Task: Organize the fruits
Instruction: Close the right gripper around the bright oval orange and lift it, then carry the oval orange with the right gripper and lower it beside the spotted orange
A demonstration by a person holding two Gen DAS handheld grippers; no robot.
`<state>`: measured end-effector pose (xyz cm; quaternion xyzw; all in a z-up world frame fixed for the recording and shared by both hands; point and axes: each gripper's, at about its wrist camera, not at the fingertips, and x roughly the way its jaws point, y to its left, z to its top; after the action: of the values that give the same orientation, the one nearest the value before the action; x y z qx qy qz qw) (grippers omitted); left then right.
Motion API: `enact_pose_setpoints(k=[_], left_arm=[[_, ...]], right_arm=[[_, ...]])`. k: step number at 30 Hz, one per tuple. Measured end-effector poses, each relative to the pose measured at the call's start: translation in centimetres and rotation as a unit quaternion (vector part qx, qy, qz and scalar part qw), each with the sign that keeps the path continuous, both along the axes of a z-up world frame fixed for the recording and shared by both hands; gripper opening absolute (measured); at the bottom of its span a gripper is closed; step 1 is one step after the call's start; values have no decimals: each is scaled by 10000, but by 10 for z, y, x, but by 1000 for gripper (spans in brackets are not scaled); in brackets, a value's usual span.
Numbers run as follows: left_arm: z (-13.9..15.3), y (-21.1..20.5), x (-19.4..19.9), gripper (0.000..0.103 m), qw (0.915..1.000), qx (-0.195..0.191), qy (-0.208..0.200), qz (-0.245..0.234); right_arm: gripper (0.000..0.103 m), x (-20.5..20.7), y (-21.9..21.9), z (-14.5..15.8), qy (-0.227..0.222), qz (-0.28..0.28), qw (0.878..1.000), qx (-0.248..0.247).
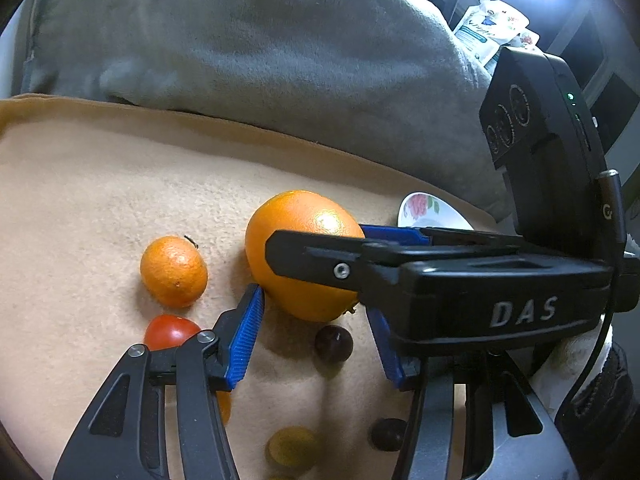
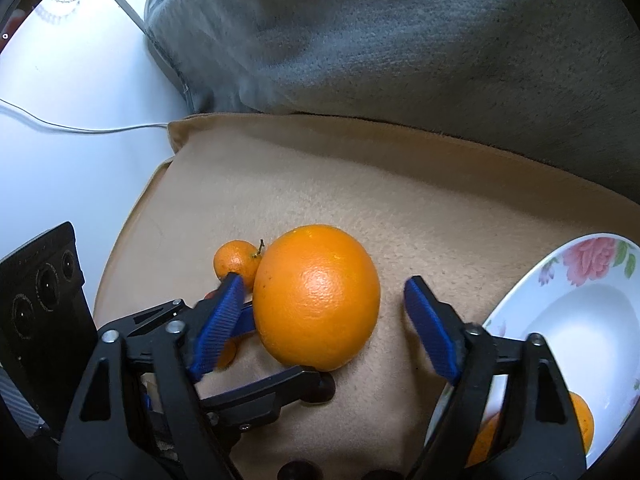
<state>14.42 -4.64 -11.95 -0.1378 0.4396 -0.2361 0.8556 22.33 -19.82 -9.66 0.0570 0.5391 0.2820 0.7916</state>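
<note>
A large orange (image 1: 304, 252) (image 2: 316, 296) lies on a beige blanket (image 1: 100, 200) (image 2: 320, 176). My right gripper (image 2: 324, 300) is open, its blue pads on either side of the orange without touching it. My left gripper (image 1: 316, 312) is open just in front of the orange, above a dark grape (image 1: 334, 343). A small mandarin (image 1: 174, 271) (image 2: 236, 262) sits left of the orange. A red tomato (image 1: 170, 331) lies by my left finger. A floral white plate (image 2: 580, 320) (image 1: 428, 210) at the right holds an orange fruit (image 2: 582, 420).
A grey cushion (image 1: 260, 48) (image 2: 400, 40) rises behind the blanket. Another dark grape (image 1: 387, 434) and a yellowish fruit (image 1: 292, 446) lie near the front. A white table with a cable (image 2: 80, 128) is left of the blanket.
</note>
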Motion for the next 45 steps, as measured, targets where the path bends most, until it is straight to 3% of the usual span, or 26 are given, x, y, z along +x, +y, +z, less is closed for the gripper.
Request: enact_pose_setpoints(k=[5, 24, 45], left_arm=[[1, 1, 1, 52, 10000, -13, 7, -9], [8, -11, 2, 52, 9999, 96, -109, -42], [49, -85, 9, 52, 9973, 236, -535, -450]], right_arm=[[70, 2, 1, -4, 122, 35, 9999, 106], [69, -2, -9, 6, -9, -105, 9998, 179], [69, -11, -82, 50, -420, -616, 9966, 359]])
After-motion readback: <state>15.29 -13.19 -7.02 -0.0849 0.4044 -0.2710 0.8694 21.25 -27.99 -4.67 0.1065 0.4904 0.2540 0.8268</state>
